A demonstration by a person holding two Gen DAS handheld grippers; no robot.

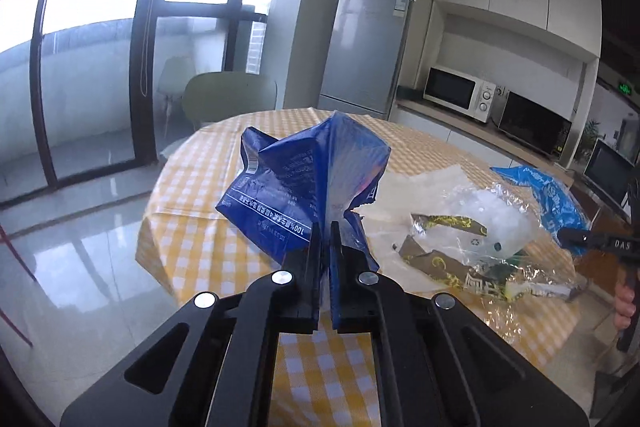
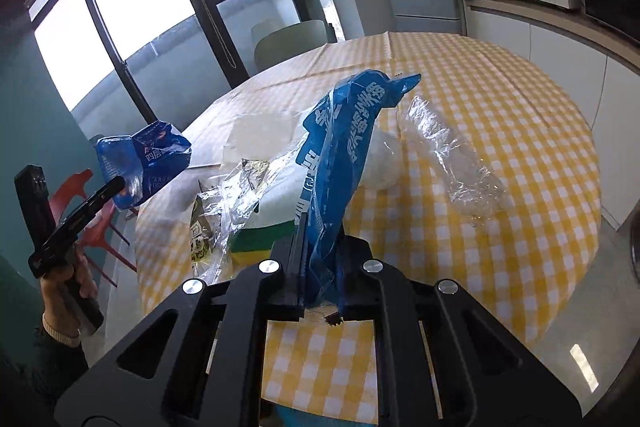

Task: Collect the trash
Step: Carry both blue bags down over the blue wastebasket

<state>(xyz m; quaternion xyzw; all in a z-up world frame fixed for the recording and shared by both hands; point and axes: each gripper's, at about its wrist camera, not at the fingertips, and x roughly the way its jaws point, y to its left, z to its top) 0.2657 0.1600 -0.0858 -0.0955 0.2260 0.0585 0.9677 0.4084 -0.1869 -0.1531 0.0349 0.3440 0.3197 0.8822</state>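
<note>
Background: grey fridge [image 1: 362, 51], white microwave [image 1: 460, 93], green chair [image 1: 228, 99], yellow-checked cloth on counter [image 2: 500, 131].

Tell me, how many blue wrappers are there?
2. A dark blue wrapper is pinched in the left gripper; a lighter blue wrapper in the right gripper. Others may hide under the clear plastic.

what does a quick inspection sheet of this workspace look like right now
surface: round table under a yellow check cloth
job's things: dark blue bag in left claw; light blue wrapper in right claw, both raised
clutter: clear film, gold-print wrapper, white paper, yellow-green sponge on the cloth
grippers: both shut on trash
cables: nothing seen
surroundings: fridge, microwave, green chair, windows
</note>
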